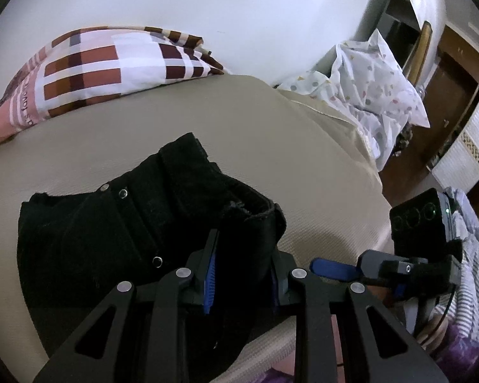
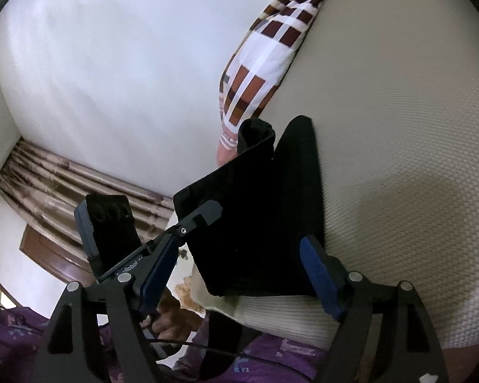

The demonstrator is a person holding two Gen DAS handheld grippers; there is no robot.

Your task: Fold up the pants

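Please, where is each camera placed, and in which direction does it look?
Left wrist: on the left gripper, looking across the bed toward the wall; its fingers straddle the black pants; the right gripper shows at right.
Right wrist: on the right gripper, tilted, looking along the bed; open fingers flank the pants; the left gripper and a hand show.
Shared: pants, bed, checked pillow.
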